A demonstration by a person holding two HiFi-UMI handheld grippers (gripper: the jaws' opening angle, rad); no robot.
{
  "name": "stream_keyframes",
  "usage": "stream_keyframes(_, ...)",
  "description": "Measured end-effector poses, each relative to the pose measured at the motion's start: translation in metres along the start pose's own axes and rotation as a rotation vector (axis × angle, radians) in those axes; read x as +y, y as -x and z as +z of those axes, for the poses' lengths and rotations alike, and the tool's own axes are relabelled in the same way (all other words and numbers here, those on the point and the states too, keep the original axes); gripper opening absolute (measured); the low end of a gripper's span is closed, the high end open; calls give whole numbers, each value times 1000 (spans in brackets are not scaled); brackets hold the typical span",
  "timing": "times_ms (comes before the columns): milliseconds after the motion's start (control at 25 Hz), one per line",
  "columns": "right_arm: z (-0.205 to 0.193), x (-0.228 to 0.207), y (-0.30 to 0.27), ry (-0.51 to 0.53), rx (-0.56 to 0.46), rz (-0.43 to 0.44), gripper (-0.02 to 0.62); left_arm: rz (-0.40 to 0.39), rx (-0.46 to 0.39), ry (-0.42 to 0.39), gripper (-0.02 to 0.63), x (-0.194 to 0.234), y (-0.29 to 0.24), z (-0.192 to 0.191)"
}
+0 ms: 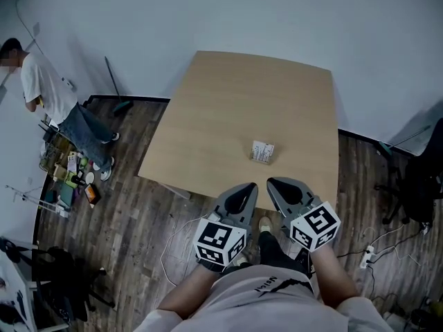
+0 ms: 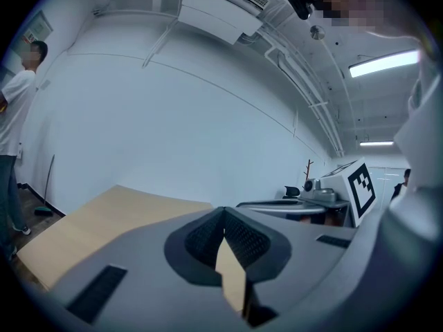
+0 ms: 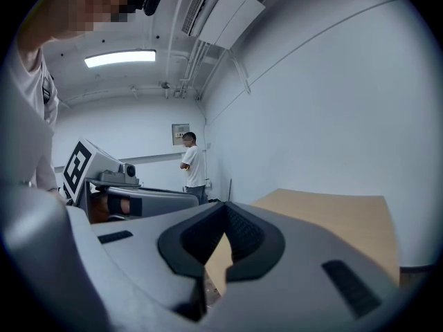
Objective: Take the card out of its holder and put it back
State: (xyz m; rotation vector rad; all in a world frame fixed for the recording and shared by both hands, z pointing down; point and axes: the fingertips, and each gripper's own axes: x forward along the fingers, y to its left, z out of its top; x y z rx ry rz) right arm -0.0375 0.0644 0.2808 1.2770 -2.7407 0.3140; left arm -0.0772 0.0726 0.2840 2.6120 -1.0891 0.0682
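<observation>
A small white card holder with the card (image 1: 262, 151) lies on the wooden table (image 1: 228, 109), toward its near right part. Both grippers hang side by side below the table's near edge, short of the holder. My left gripper (image 1: 250, 187) has its jaws closed tip to tip, with nothing between them. My right gripper (image 1: 273, 183) is likewise shut and empty. In the left gripper view the left gripper's tips (image 2: 224, 213) meet over the tabletop (image 2: 104, 220); the right gripper's tips (image 3: 225, 208) meet the same way in the right gripper view. Neither gripper view shows the holder.
A person (image 1: 48, 95) stands at the far left by a cluttered low rack (image 1: 66, 178). A broom (image 1: 116, 88) leans at the wall. A dark chair (image 1: 415, 178) and a power strip (image 1: 365, 254) lie at the right on the plank floor.
</observation>
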Motion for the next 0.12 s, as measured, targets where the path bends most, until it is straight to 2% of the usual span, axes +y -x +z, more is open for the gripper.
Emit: stream_keyframes(120, -1, -1, 2, 4, -2, 5, 14, -3, -1, 0, 12, -3, -2, -2)
